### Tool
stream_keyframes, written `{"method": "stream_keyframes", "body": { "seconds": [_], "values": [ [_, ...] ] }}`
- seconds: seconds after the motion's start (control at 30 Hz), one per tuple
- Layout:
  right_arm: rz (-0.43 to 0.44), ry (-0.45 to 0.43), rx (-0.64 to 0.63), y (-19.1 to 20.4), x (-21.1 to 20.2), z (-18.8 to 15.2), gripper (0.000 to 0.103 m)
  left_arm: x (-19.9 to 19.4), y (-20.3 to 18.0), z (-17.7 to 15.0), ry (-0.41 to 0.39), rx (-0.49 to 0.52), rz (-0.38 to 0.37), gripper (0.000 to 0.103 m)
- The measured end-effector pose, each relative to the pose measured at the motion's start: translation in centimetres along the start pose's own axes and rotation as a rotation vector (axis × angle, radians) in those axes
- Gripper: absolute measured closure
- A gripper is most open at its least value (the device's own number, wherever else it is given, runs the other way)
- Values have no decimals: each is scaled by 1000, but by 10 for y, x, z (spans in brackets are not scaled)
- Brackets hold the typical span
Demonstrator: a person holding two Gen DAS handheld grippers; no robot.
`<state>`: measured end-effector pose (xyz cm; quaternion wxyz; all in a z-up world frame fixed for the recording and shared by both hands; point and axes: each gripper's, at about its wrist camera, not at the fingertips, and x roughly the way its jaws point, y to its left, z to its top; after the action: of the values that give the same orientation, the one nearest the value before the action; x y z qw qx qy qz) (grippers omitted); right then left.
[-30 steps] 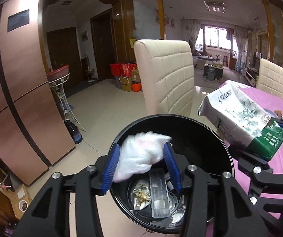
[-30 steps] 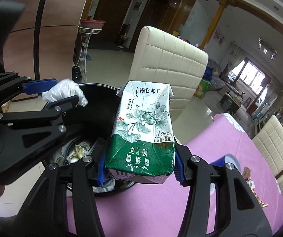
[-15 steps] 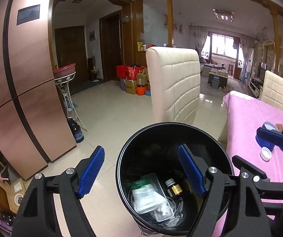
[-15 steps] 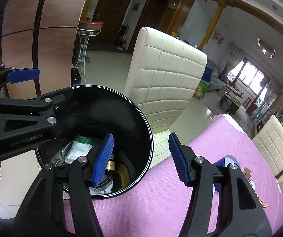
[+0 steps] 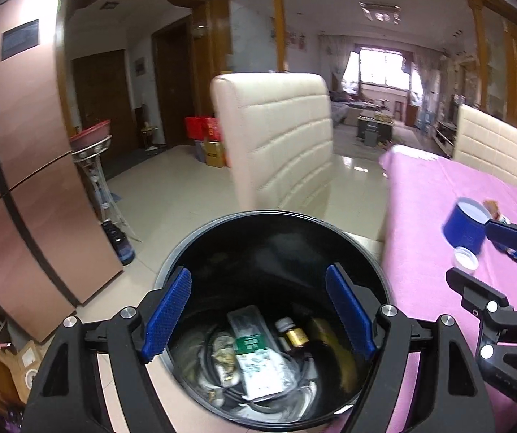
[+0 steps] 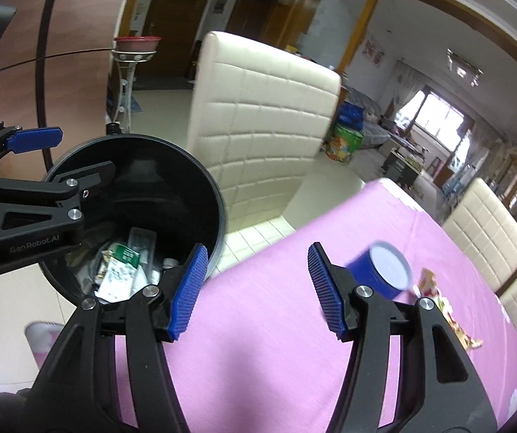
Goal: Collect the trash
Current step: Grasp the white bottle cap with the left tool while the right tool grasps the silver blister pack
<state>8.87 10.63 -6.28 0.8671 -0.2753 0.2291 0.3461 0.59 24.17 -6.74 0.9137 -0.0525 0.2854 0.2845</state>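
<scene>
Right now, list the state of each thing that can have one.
Left gripper: open, empty, over the bin.
Right gripper: open, empty, over the table.
Bin: open, lidless, holding trash.
Carton: lying in the bin.
Blue cup: on its side on the table.
Wrappers: on the table.

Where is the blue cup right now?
The blue cup lies tipped on the pink tablecloth, just beyond the right claw, beside snack wrappers.

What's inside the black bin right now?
In the black bin: a green-and-white carton, a small gold-capped bottle, clear plastic packaging and wrappers. Whatever lies beneath them is covered.
</scene>
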Motion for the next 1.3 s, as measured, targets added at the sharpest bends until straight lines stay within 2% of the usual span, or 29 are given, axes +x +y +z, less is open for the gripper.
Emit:
{"method": "stream_keyframes", "body": {
  "seconds": [0.33, 0.43, 0.7, 0.83, 0.93, 1.03, 1.1, 1.3],
  "values": [
    [-94, 54, 153, -74, -5, -39, 43, 14, -87, 7, 38, 147, -143, 28],
    [-137, 77, 196, -98, -7, -51, 42, 25, -108, 10, 79, 175, -184, 28],
    [-238, 162, 346, -163, -10, -96, 31, 51, -166, 13, 180, 280, -270, 27],
    [-267, 202, 386, -179, -4, -114, 30, 57, -193, 15, 199, 330, -291, 28],
    [-284, 230, 402, -186, 1, -124, 28, 62, -208, 15, 205, 367, -278, 27],
    [-295, 269, 430, -193, 9, -133, 28, 70, -216, 14, 219, 382, -269, 27],
    [-300, 291, 454, -199, 13, -138, 27, 75, -217, 17, 225, 371, -275, 22],
    [-287, 339, 544, -218, 21, -151, 28, 81, -229, 17, 258, 390, -312, 21]
  ]
}}
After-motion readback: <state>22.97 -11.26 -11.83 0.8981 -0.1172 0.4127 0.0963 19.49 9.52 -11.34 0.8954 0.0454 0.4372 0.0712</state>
